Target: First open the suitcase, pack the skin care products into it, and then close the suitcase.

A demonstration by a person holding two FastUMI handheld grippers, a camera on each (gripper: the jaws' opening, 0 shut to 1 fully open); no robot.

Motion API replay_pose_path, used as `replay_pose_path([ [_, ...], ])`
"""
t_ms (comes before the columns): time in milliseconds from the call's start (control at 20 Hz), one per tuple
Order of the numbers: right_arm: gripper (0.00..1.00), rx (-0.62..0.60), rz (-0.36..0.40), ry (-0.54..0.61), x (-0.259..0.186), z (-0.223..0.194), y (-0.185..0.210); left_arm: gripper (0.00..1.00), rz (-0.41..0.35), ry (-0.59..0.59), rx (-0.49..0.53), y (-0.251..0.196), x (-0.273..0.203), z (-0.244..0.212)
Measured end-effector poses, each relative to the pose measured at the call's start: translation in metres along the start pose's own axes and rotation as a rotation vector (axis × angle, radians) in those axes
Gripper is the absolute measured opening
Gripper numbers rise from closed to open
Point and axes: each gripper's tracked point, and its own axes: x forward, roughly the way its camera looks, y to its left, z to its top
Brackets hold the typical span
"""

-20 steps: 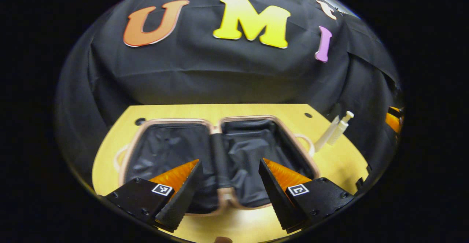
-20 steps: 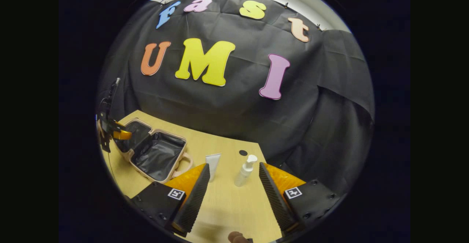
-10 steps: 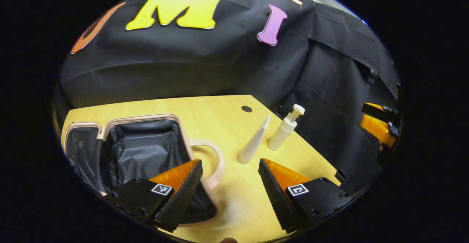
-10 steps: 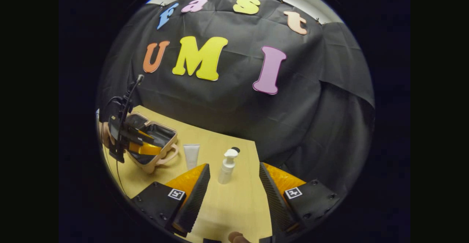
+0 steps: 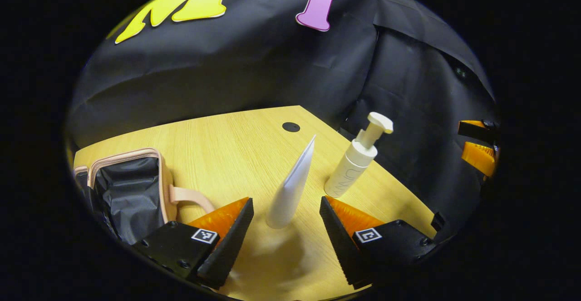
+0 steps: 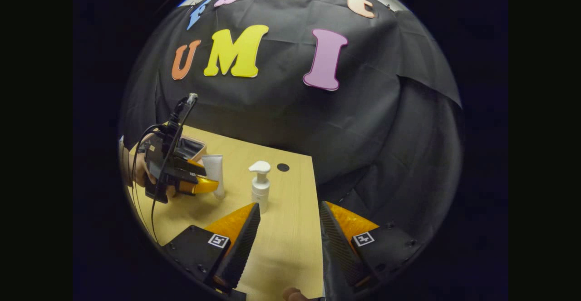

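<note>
Skin care items stand on the pale wooden desk [image 5: 227,151]; nearest, the left gripper [image 5: 286,237], jaws wide, frames a white squeeze tube [image 5: 292,185]; beyond, a white pump bottle [image 5: 358,158]; the open pink suitcase [image 5: 125,187] waits leftward; likely next, closing on the tube; the right gripper [image 6: 288,242] hangs wide, holding nothing.

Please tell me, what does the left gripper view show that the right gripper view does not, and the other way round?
Left gripper view: the suitcase's handle and much of its black lining, and the tube edge-on, standing between the open left tongs. Right gripper view: the hand that holds the left tongs, a cable, and the tube's flat face. Both: the tube, the upright pump bottle, part of the open suitcase, the wooden table and its dark hole.
</note>
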Motion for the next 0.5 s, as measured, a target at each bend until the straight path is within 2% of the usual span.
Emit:
replay_pose_path([
  [300,0.80,-0.002,0.046,0.038,0.031,-0.013,-0.005,0.75,0.063,0.001,-0.018,0.008,0.028,-0.003],
  [350,0.80,0.005,0.054,0.042,0.033,-0.014,-0.002,0.80,0.082,0.005,-0.019,0.010,0.030,-0.004],
  [400,0.80,0.011,0.060,0.047,0.037,-0.014,0.000,0.70,0.094,0.015,-0.021,0.012,0.031,-0.008],
  [450,0.80,0.017,0.069,0.053,0.042,-0.015,0.002,0.67,0.097,0.027,-0.024,0.013,0.033,-0.012],
  [500,0.80,0.025,0.082,0.060,0.047,-0.016,0.006,0.70,0.093,0.032,-0.031,0.009,0.035,-0.013],
])
